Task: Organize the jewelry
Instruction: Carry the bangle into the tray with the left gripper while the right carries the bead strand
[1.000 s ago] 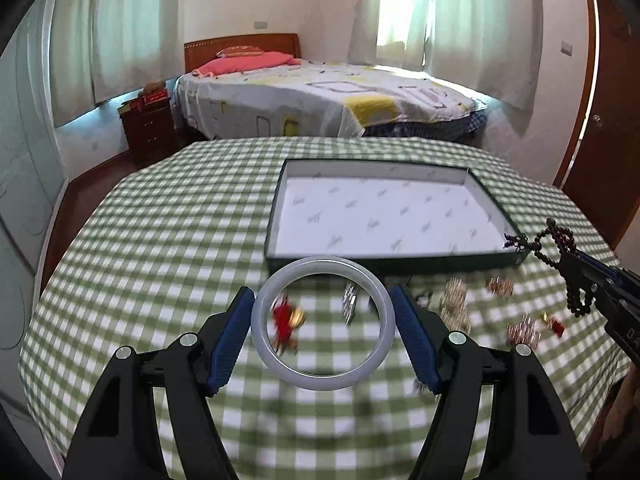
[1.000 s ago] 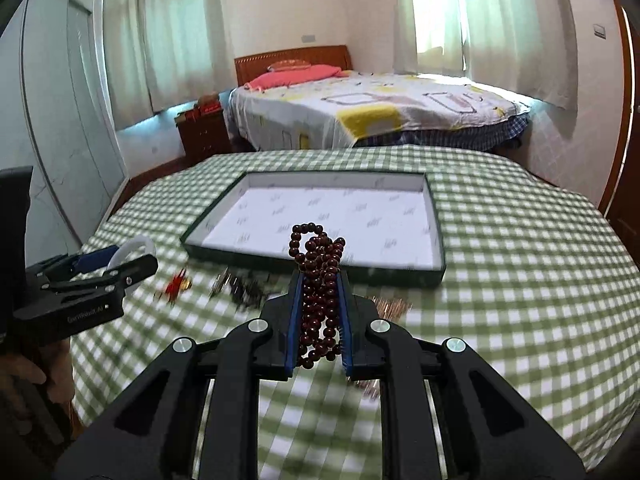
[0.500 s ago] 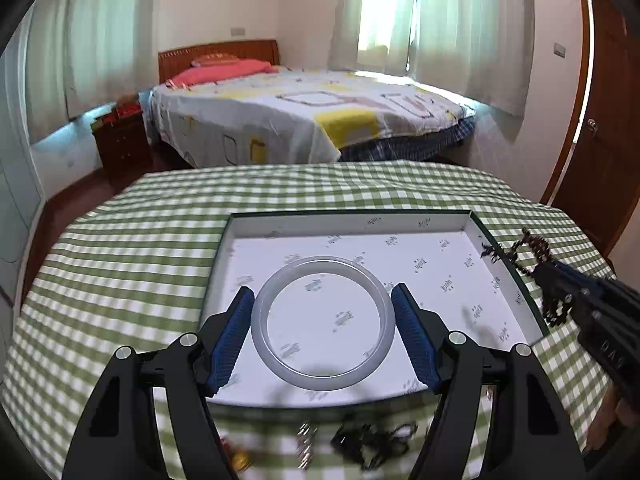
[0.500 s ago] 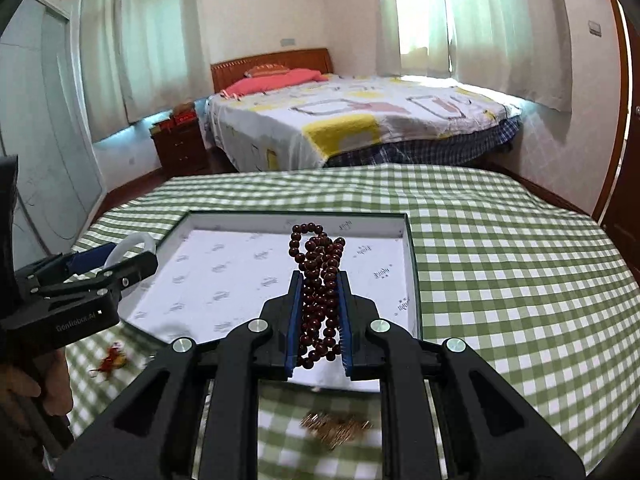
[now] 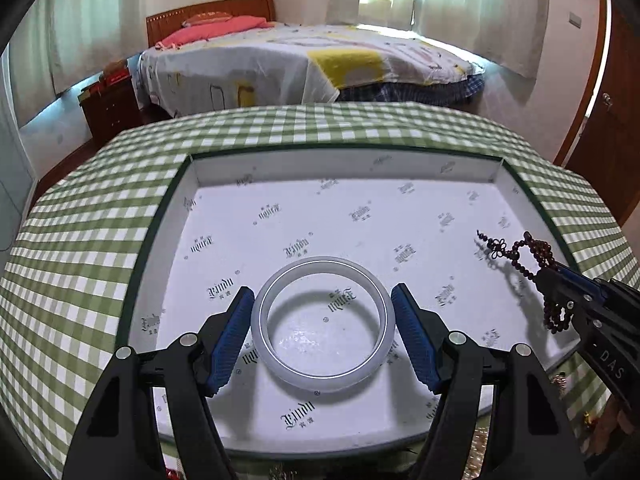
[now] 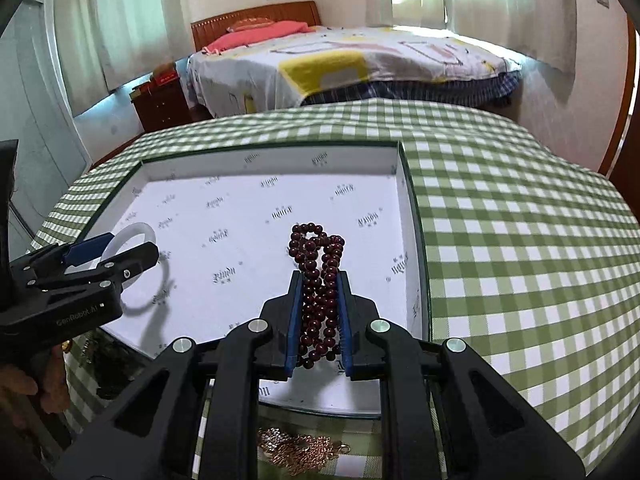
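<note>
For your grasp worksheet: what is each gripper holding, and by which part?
The left gripper holds the white bangle across its outer rim. The right gripper is shut on the bunched middle of the dark red bead string.

a pale, milky white bangle (image 5: 323,322) sits level between blue pads above the open tray (image 5: 168,216) (white printed lining, dark green rim). a dark red bead string (image 6: 318,288), doubled into loops, stands pinched upright over the tray's right part.
</note>
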### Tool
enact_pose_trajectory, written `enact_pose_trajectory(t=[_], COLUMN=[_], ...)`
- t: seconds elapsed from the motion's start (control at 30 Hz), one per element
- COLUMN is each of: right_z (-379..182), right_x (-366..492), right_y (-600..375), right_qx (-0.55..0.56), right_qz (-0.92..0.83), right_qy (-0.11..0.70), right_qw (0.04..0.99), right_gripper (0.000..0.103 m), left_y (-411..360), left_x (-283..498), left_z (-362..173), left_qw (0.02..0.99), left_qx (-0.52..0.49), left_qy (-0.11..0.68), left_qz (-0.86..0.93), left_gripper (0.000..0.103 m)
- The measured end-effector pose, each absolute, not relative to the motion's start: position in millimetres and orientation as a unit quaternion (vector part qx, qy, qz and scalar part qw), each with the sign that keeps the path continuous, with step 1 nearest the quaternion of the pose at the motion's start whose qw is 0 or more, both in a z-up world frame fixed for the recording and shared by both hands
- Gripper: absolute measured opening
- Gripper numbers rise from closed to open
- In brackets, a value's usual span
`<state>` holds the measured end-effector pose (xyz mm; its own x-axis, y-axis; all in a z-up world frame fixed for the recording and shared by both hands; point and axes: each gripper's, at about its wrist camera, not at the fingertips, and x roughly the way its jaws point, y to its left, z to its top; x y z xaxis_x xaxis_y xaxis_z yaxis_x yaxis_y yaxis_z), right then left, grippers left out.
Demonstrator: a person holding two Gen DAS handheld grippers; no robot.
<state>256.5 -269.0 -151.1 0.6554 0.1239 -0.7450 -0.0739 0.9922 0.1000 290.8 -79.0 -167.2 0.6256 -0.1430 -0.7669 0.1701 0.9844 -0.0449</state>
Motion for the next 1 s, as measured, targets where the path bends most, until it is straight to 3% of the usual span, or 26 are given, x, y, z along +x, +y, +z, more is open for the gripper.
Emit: enact_pose_trajectory(t=[0.3,0.6,1.0], right_z=[-158.0,-156.2,-132.5], right_x=[253.2,249.8,234.3], right_y=[-263.5,-266.1,-265.3], right_qx=[0.022,0.032,0.034], right_qz=[0.052,0.053,0.054], right_qy=[0.419,0.412,0.388], right_qw=[0.906,0.909,0.919], right_gripper=[0.017,0.048,0.050], left_y=[-82.1,-78.2,-63.4], left_x=[292.0,291.3,271.4], left_z=[-178.8,-178.9,-150.0], left_qw=[0.893,0.897,0.908], left_qx=[0.027,0.022,0.002], left_qy=[0.441,0.435,0.408], left_qz=[-0.086,-0.083,-0.099], left_gripper=[0.069,0.074,0.076])
